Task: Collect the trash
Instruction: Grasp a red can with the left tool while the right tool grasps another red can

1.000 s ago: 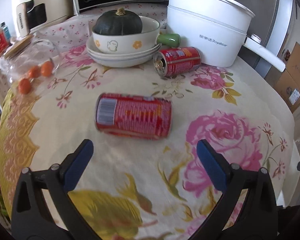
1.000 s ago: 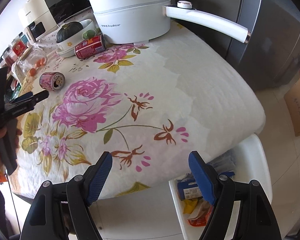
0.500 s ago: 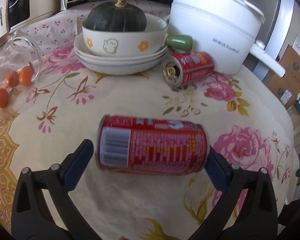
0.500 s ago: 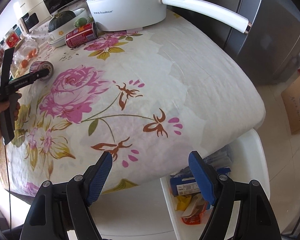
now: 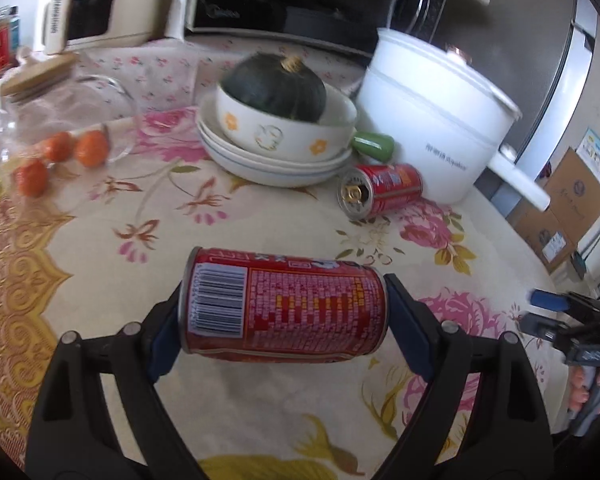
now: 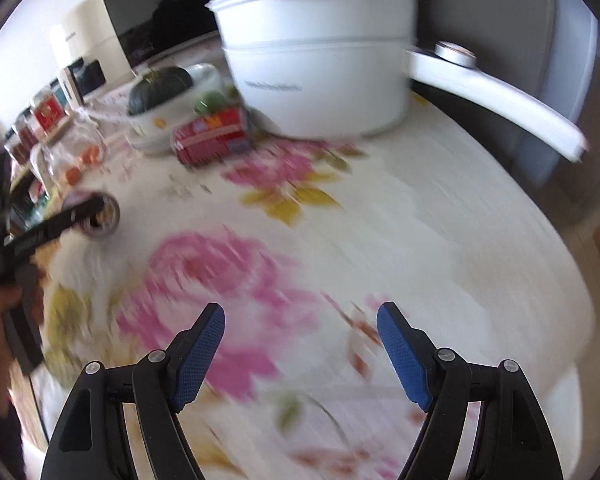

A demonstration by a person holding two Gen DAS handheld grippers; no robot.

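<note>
My left gripper (image 5: pixel 284 312) is shut end to end on a red drink can (image 5: pixel 288 308) lying on its side, held just above the flowered tablecloth (image 5: pixel 100 264). The same can (image 6: pixel 100 214) shows in the right wrist view, between the left gripper's fingers. A second red can (image 5: pixel 380 194) lies on its side by the white pot (image 5: pixel 432 120); it also shows in the right wrist view (image 6: pixel 212 140). My right gripper (image 6: pixel 300 344) is open and empty over the cloth, blurred by motion.
Stacked bowls (image 5: pixel 284 148) hold a dark green squash (image 5: pixel 276 88). A glass jar (image 5: pixel 60 112) and small orange fruits (image 5: pixel 88 154) lie at the left. The pot's long handle (image 6: pixel 496 100) juts right. Cardboard boxes (image 5: pixel 568 208) stand beyond the table's right edge.
My left gripper moved up to the near can and closed on its two ends. My right gripper swung from the table edge and trash bin up over the table.
</note>
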